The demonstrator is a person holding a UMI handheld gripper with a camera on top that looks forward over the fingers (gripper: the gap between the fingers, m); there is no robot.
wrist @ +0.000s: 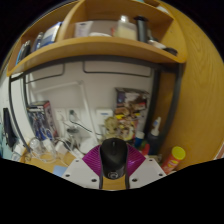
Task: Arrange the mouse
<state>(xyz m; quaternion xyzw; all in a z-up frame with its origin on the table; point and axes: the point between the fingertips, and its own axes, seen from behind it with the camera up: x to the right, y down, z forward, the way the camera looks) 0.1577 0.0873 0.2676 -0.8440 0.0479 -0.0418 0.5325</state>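
Observation:
A black computer mouse [113,157] sits between my two fingers, its nose pointing away from me. My gripper [113,150] is shut on the mouse: the magenta pads [92,160] press against both of its sides. It is held up in front of the cluttered back of a desk. The mouse's rear end lies over the gripper's yellowish base, and its underside is hidden.
A wooden shelf [100,50] with boxes and bottles runs overhead. Beyond the fingers stand snack bags [128,108], small bottles and jars [45,148]. A container with an orange lid [176,156] is to the right, beside a wooden side panel [200,110].

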